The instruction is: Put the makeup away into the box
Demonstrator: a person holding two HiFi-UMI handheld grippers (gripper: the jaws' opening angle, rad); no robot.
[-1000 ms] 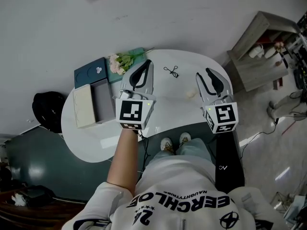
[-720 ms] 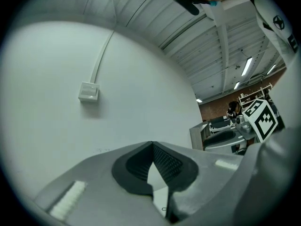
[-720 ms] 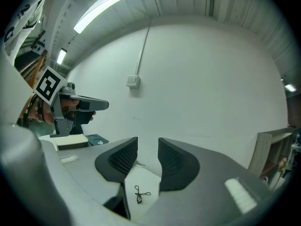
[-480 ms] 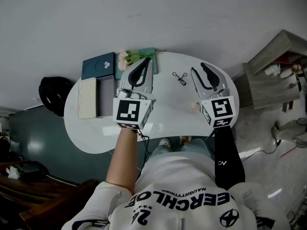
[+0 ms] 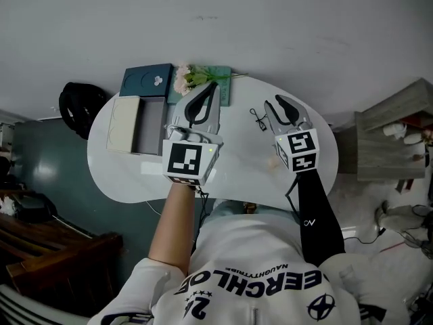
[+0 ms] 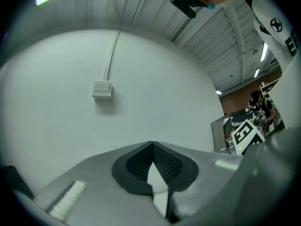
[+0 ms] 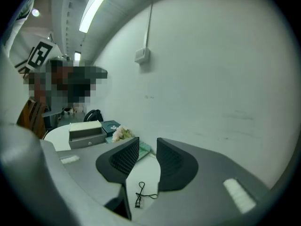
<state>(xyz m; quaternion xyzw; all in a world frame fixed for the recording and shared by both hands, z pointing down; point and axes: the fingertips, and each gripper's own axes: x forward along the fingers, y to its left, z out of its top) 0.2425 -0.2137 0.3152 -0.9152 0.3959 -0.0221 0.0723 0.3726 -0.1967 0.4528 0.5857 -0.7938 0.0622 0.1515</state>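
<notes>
**Right tongs open beside the makeup**

My left tongs are pinched shut, empty. My right tongs gape just beside the small black makeup tool on the white bench. Further left sits the open grey box, with flowers behind it and a plain white wall beyond.

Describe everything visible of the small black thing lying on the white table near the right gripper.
The small black thing is thin and wiry, with loops, perhaps metal. It lies flat on the white table, ahead of the right gripper, whose jaws stand apart and empty. Nothing touches it but the table.
</notes>
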